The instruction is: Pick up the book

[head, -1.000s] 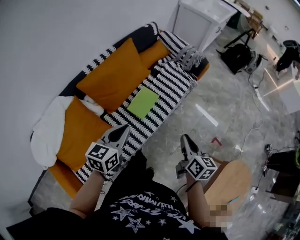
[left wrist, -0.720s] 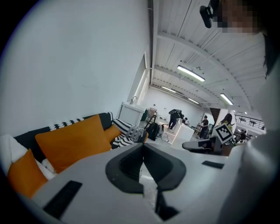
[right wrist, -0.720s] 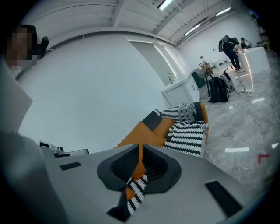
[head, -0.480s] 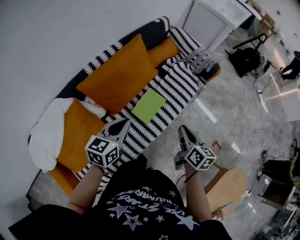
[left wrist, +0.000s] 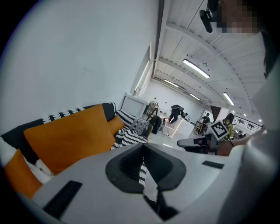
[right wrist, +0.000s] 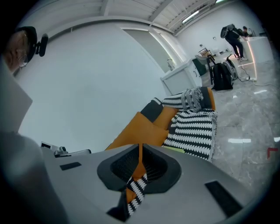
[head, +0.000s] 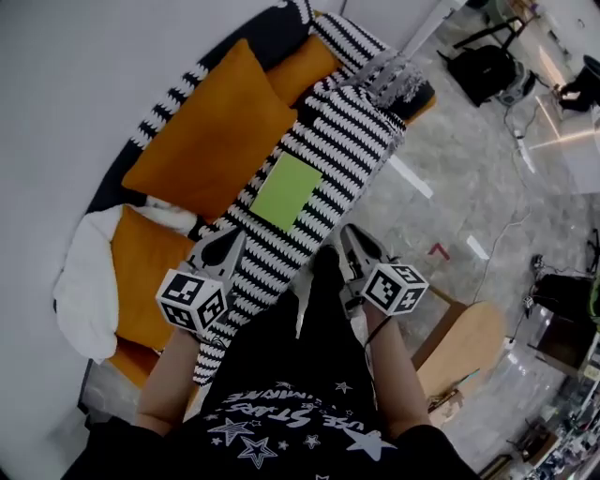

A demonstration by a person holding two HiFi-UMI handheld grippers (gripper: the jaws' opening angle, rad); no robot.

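Book (head: 286, 190), lime-green, lay flat on the black-and-white striped blanket (head: 352, 131) draped over the sofa (head: 267, 28) seat, just beside a large orange cushion (head: 211, 141). Left gripper (head: 230, 242) and right gripper (head: 349, 234) hovered near the sofa's front edge, short of the book, each with jaws closed together, holding nothing.

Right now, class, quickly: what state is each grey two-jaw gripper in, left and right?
Left grey gripper: closed, holding nothing.
Right grey gripper: closed, holding nothing.
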